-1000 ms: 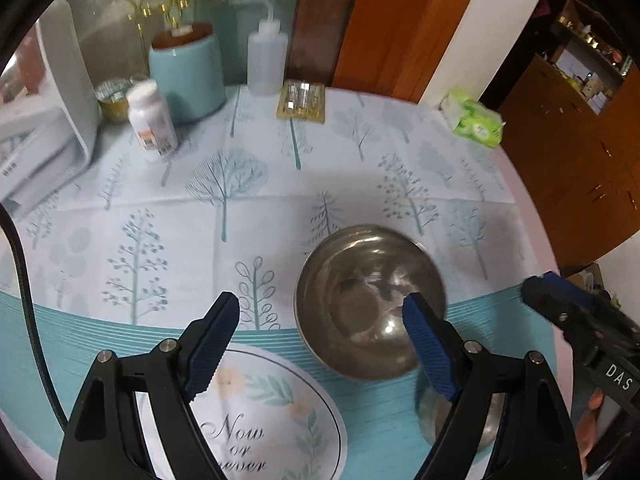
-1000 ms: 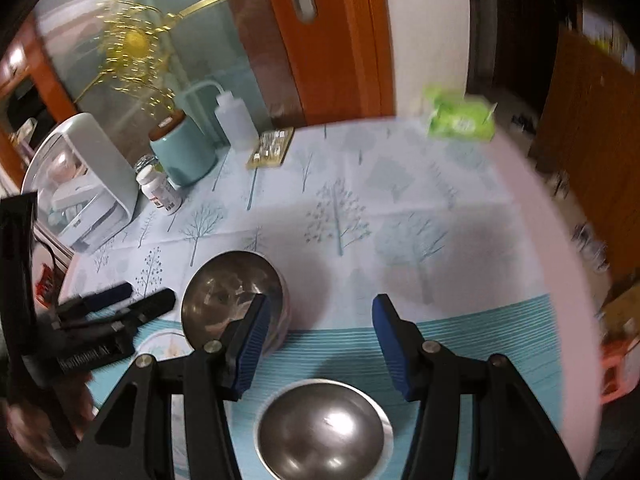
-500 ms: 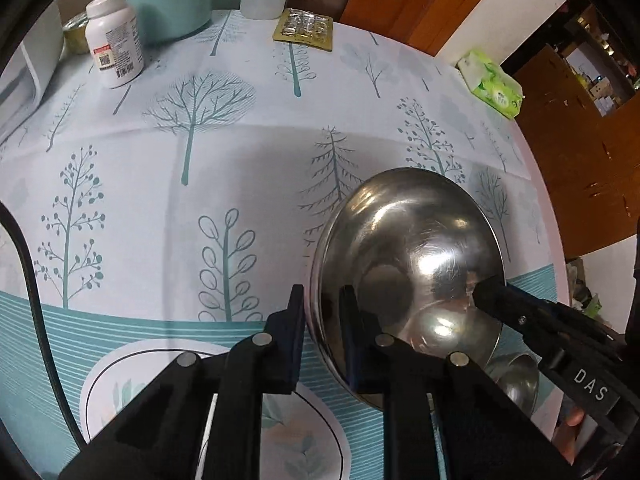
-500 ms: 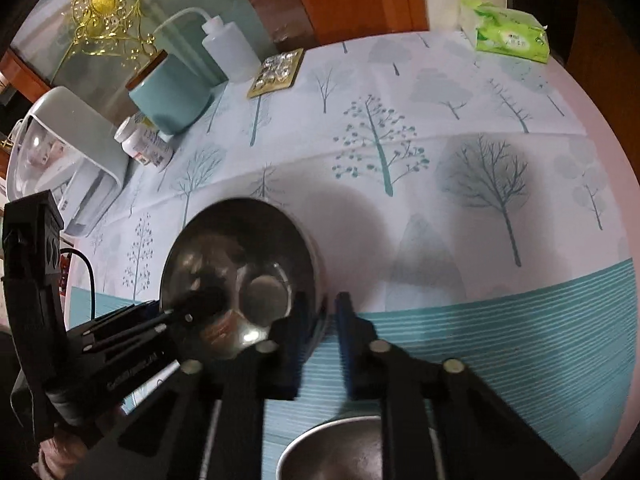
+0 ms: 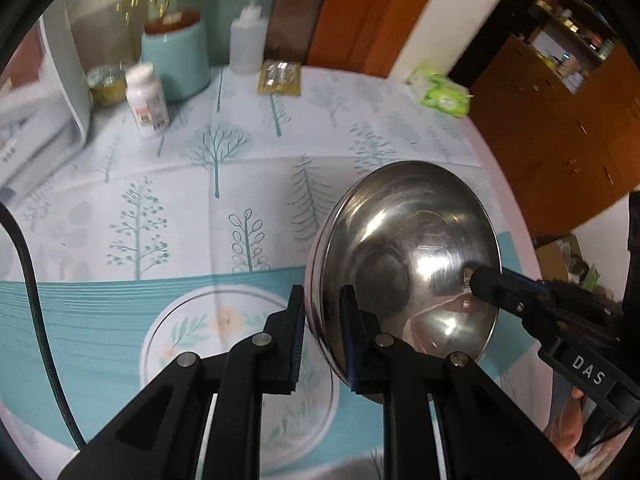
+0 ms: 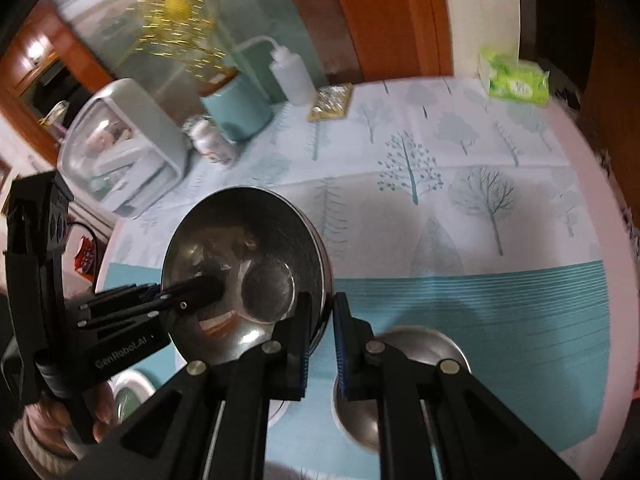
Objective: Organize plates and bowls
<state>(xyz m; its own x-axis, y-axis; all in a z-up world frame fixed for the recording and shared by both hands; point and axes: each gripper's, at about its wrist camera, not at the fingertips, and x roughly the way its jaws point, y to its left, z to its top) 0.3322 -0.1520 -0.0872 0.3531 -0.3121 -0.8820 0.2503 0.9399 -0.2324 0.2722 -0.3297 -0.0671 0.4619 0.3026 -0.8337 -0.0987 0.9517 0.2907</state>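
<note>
A steel bowl (image 5: pixel 408 248) hangs tilted a little above the table, held from both sides. My left gripper (image 5: pixel 322 300) is shut on its left rim. My right gripper (image 5: pixel 480 280) is shut on the opposite rim. In the right wrist view the same bowl (image 6: pixel 240 256) sits between my right gripper (image 6: pixel 322 308) and my left gripper (image 6: pixel 208 290). A second steel bowl (image 6: pixel 420 352) rests on the teal cloth below. A white plate (image 5: pixel 224 344) with a leaf print lies under the left fingers.
At the back of the round table stand a white pill bottle (image 5: pixel 146 100), a teal pot (image 5: pixel 176 60), a squeeze bottle (image 5: pixel 248 44) and a blister pack (image 5: pixel 280 78). A green tissue pack (image 5: pixel 444 98) lies near the far right edge. A white box (image 5: pixel 48 92) stands left.
Both grippers went from open to shut on opposite rims of the steel bowl. The bowl has risen off the cloth and now hangs tilted between them.
</note>
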